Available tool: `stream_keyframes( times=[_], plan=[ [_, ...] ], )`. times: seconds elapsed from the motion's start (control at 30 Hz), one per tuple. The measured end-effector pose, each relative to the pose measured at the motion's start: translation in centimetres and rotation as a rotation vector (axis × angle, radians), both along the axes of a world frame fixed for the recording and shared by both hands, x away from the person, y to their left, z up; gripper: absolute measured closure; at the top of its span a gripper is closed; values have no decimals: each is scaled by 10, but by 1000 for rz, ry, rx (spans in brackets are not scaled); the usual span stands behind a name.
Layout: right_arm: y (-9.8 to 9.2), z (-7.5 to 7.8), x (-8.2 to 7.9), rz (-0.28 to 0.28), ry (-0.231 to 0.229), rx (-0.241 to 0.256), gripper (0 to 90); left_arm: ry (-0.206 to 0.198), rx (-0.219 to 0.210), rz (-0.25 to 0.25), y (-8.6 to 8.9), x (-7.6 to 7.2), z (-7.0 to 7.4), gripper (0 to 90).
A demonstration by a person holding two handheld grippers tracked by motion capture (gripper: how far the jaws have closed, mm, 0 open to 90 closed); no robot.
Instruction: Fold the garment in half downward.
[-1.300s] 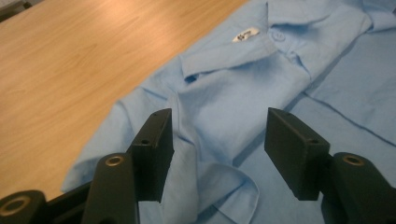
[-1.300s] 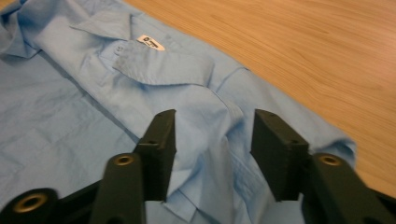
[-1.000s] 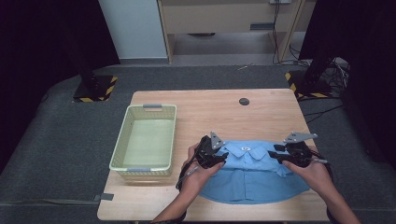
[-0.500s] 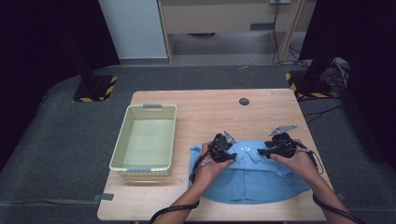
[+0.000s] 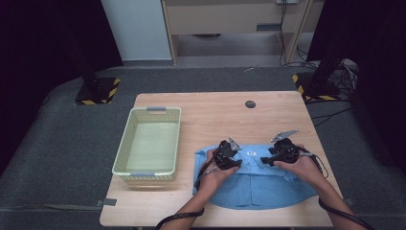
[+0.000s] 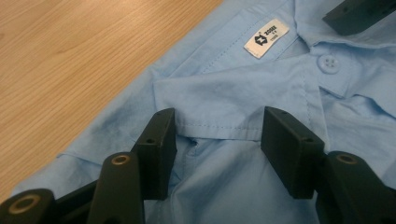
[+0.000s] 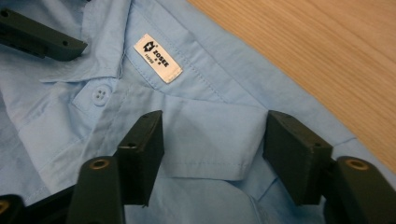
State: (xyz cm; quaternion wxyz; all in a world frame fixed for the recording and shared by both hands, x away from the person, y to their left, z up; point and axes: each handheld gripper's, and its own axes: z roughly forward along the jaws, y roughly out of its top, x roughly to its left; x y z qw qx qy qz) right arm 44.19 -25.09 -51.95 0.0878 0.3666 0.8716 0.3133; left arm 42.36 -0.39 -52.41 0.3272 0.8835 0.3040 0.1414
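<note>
A pale wooden bench (image 5: 215,115) sits on grey floor with dark curtains to either side; on its near right part lies the light blue shirt (image 5: 253,187), front up, collar toward the far edge, and that is where I am working; from the gripper views I see the white neck label (image 6: 266,38), the top button (image 6: 328,63) and the two collar points folded down over the chest; my left tool (image 5: 229,155) hangs just above the left collar point (image 6: 219,105) with its jaws spread, one on each side of that flap and nothing pinched; my right tool (image 5: 276,154) does the same over the right collar point (image 7: 210,135), jaws wide apart, cloth between them but not gripped; I judge I am about to take hold at the collar on both sides; the risk I see is that each jaw closes on more than one layer, catching the front panel under the flap, so the shirt would lift bunched rather than flat; a shallow bite on the hem alone could slip out as I raise it; the two tools are near one another over the collar and could knock together if I bring them inward; off to the left stands an empty pale green basket (image 5: 125,153), well apart from the shirt; a small dark disc (image 5: 250,104) lies on the far part of the bench, out of the way.
</note>
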Motion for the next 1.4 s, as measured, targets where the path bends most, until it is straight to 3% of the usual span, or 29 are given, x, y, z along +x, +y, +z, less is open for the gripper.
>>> stream_keyframes(
  times=[0.27, 0.47, 0.67, 0.8, 0.87, 1.23, 1.4],
  plan=[
    [2, 2, -4, 5, -19, 33, 637, -27, 1, -6, -1, -5, -1, 505],
    [4, 7, -13, 24, -81, 33, 839, -26, 3, -5, -1, -6, 0, 500],
    [4, 14, -28, 49, -170, 17, 865, -34, 6, 11, 5, -5, 2, 391],
    [1, 18, -40, 72, -225, 34, 868, -45, -5, 12, 10, -2, 6, 359],
    [-1, 19, -44, 85, -242, 37, 867, -32, -11, 0, 12, 1, 9, 358],
    [-1, 12, -45, 109, -240, 33, 867, 52, -12, -75, 1, 19, 9, 406],
    [1, 9, -44, 116, -237, 30, 867, 79, 18, -105, -6, 26, 5, 401]
  ],
)
